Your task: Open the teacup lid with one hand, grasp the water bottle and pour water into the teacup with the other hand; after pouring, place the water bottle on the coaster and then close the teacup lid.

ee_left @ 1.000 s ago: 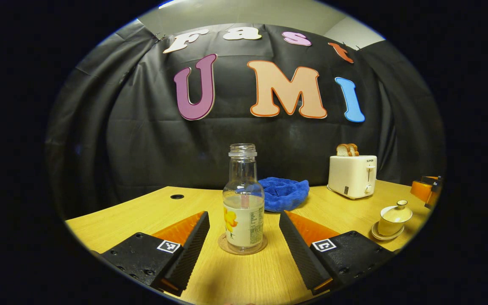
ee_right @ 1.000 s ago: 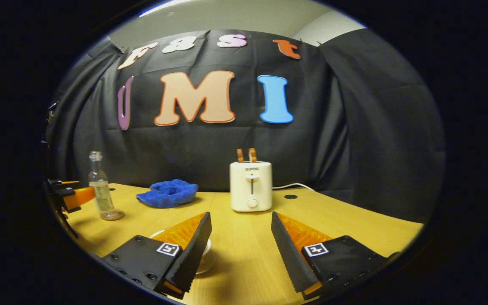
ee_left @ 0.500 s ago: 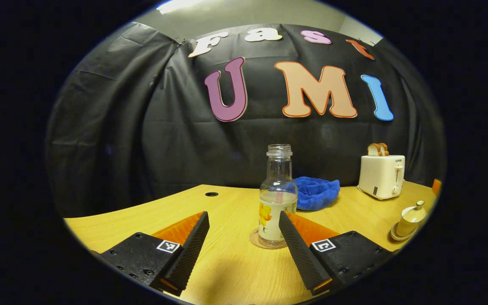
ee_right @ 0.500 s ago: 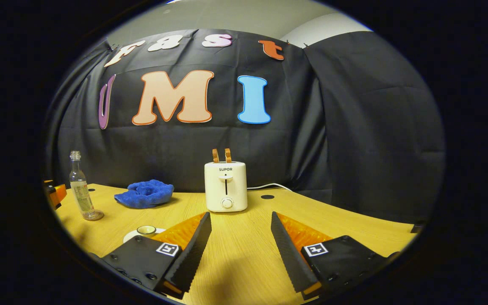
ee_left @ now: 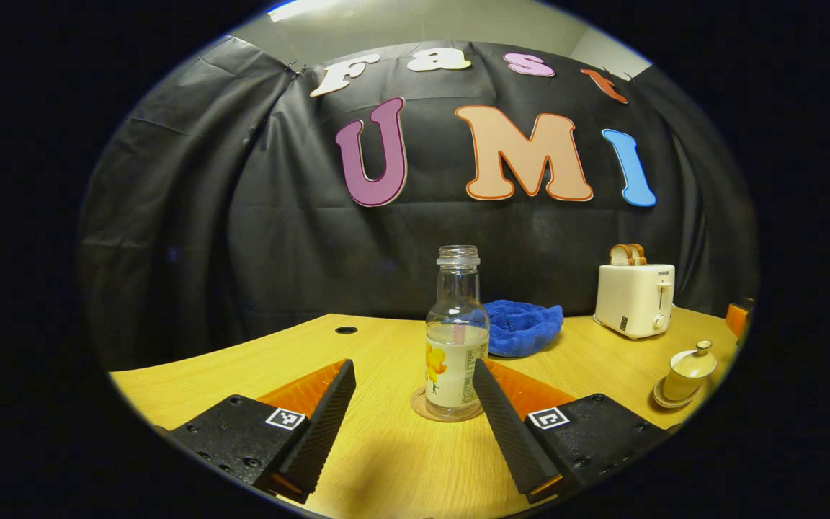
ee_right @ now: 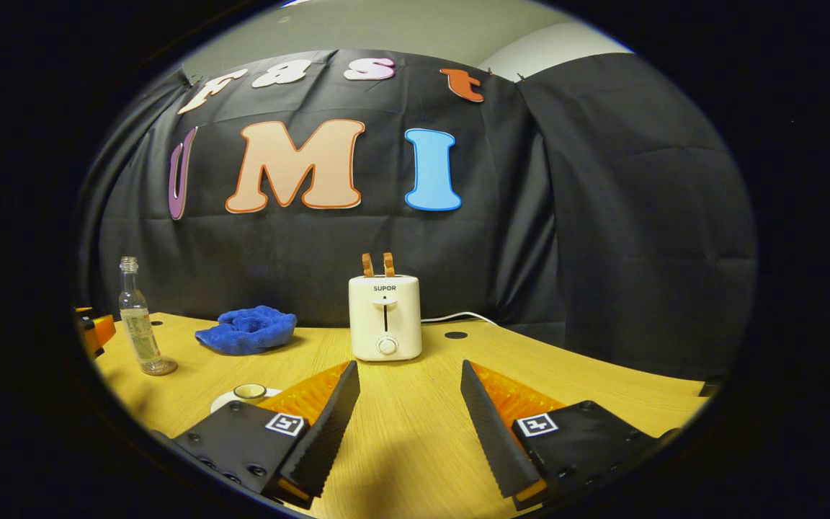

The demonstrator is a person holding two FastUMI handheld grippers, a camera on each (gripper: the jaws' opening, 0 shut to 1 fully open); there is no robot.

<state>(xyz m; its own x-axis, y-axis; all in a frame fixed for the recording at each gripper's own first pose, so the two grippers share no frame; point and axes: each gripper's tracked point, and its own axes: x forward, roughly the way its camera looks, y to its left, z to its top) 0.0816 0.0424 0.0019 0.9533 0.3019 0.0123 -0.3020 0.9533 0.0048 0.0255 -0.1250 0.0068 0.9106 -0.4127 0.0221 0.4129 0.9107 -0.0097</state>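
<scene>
Capless water bottle (ee_left: pixel 457 339) upright on coaster (ee_left: pixel 422 409); lidded teacup (ee_left: pixel 687 369) on saucer.

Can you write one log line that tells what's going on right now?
left tool: open, empty | right tool: open, empty | water bottle: upright on coaster | teacup: lid on

Both tongs (ee_left: pixel 408 425) carry black screwed blocks with square coded markers.

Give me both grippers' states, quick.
Left gripper: open, holding nothing; the water bottle stands on its coaster just ahead.
Right gripper: open, holding nothing, over the table.
</scene>
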